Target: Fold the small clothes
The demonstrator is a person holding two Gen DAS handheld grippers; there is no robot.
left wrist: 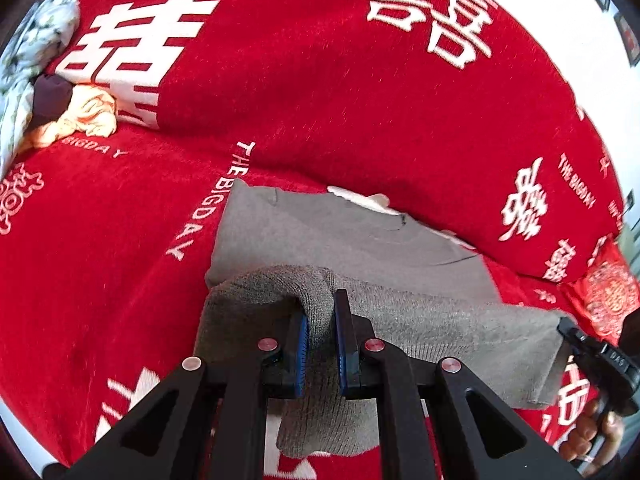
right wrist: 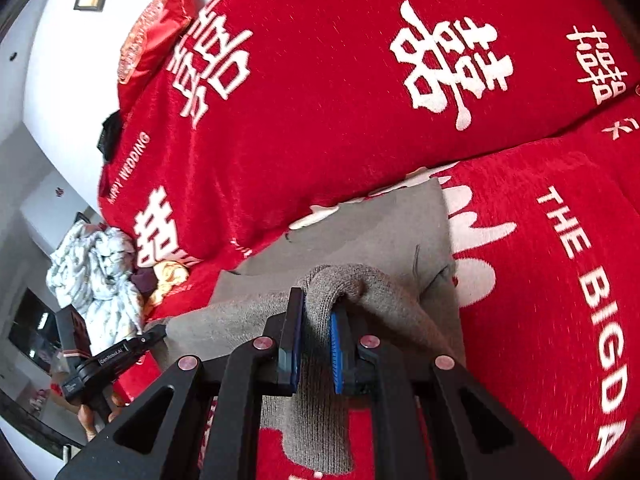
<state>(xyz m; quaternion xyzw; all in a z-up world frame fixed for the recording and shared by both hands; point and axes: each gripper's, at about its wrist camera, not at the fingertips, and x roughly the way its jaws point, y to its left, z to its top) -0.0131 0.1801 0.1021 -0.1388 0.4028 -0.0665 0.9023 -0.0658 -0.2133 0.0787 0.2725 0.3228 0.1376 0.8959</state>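
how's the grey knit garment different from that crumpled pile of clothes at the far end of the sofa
The grey knit garment is one plain colour; the crumpled pile of clothes mixes orange, dark purple and pale floral fabric. The garment lies partly spread flat, its near edge lifted over; the pile is bunched up. The left gripper and right gripper each clamp the garment; nothing touches the pile. Both rest on the red sofa cover.

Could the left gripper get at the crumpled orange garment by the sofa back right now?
Probably not: the left gripper is shut on the grey knitted garment, so its fingers are occupied. The crumpled orange garment lies uncovered on the red printed sofa cover.
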